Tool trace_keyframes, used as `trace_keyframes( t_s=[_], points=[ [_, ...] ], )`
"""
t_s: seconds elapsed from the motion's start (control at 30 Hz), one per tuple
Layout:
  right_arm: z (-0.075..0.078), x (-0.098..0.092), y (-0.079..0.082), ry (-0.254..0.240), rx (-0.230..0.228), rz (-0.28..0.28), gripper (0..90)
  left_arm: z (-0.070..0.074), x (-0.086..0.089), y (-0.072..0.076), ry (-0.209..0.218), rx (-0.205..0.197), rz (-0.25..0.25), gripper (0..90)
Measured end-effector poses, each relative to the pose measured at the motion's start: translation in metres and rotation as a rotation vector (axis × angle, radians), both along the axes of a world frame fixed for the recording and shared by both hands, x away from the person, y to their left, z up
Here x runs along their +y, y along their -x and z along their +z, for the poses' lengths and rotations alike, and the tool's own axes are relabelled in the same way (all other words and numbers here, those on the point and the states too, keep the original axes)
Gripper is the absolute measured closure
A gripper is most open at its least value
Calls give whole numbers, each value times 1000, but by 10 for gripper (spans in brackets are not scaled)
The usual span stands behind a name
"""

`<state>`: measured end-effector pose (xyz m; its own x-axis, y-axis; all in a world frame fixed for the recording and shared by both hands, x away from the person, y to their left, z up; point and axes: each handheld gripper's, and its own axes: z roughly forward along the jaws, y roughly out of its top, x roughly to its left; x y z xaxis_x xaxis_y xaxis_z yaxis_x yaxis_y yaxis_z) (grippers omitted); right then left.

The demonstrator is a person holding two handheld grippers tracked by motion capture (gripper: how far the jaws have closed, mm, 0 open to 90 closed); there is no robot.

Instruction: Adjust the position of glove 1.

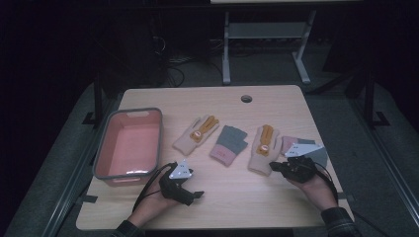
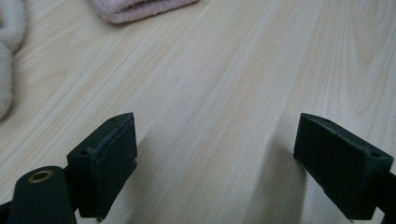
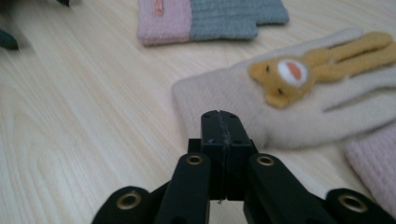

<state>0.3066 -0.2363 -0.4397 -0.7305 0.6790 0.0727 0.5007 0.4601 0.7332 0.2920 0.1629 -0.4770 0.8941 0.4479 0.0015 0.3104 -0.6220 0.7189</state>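
Right gripper with jaws pressed together on nothing, just off the cuff of the beige rabbit glove near the table's right edge; left gripper spread wide over bare wood near the front edge

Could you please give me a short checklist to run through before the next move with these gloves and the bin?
1. Right gripper jaws: pressed together just short of the beige bunny glove, nothing between them. Not ok for a pick; they must open first.
2. Left gripper jaws: wide apart over bare table, nothing held. Ok.
3. Pink bin: upright at the table's left, inside bare. Ok.
4. Other bunny glove and pink-and-grey glove: flat, apart from each other. Ok.
5. Second pink-and-grey glove: partly hidden behind the right gripper; how it lies, cannot tell.
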Motion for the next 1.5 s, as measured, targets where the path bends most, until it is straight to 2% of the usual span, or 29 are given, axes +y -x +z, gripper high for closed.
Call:
trace_keyframes(
  t_s=[0.17,0.5,0.67,0.8,1.13,1.17,1.37,1.5],
  points=[
    [2,3,-8,-8,-1,16,900,0,0,0,-1,1,1,126],
    [-2,18,-25,29,-3,41,900,0,0,0,-3,3,3,127],
    [-7,22,-33,36,9,39,900,0,0,0,-3,3,3,127],
    [-17,27,-38,76,40,48,900,0,0,1,-3,4,4,127],
    [-19,33,-34,77,56,81,900,0,0,1,-2,3,7,127],
    [-19,37,-32,73,56,103,900,0,0,1,-2,3,9,127],
    [-19,45,-26,64,67,132,900,0,0,1,-1,3,9,127],
    [-18,56,-17,55,85,182,900,0,0,1,-1,3,10,127]
  ],
)
